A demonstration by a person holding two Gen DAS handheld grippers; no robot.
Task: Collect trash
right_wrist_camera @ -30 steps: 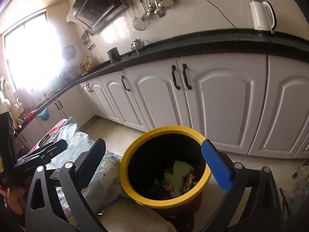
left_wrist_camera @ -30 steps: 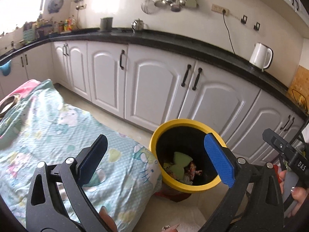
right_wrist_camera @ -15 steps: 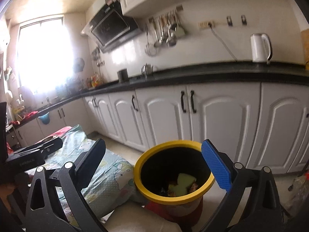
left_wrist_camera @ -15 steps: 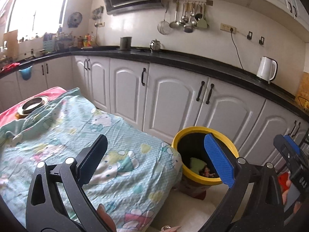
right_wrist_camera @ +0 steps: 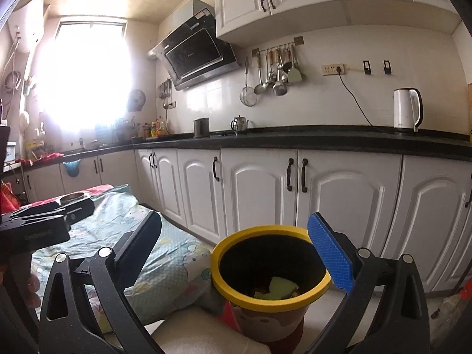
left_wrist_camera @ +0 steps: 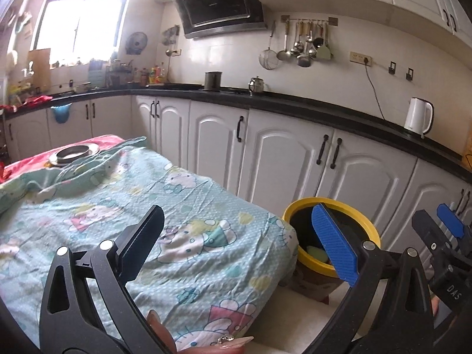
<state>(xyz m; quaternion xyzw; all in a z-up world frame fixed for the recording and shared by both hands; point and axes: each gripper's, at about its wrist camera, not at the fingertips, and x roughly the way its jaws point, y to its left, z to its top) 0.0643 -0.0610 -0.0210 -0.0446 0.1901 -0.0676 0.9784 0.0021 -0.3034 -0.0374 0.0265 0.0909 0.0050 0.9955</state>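
A yellow-rimmed bin [left_wrist_camera: 348, 212] [right_wrist_camera: 265, 231] stands on the floor by the table's right end, before the white cabinets. Green scraps [right_wrist_camera: 277, 287] and other trash lie inside it. My left gripper [left_wrist_camera: 239, 242] is open and empty above the cloth-covered table [left_wrist_camera: 118, 206], left of the bin. My right gripper [right_wrist_camera: 236, 246] is open and empty too, just in front of the bin and above its rim. The right gripper's fingertips [left_wrist_camera: 450, 221] show at the right edge of the left wrist view. Part of the left gripper [right_wrist_camera: 44, 218] shows in the right wrist view.
A metal dish [left_wrist_camera: 73, 152] sits at the far end of the table on a red cloth. White cabinets [right_wrist_camera: 339, 206] under a black counter [left_wrist_camera: 295, 106] run behind the bin. A white kettle [right_wrist_camera: 407, 109] stands on the counter. A person's fingers [left_wrist_camera: 230, 340] show at the bottom edge.
Both grippers have pulled up and back from the bin, which now looks smaller and lower. The left view has swung over the table. Both stayed open and empty.
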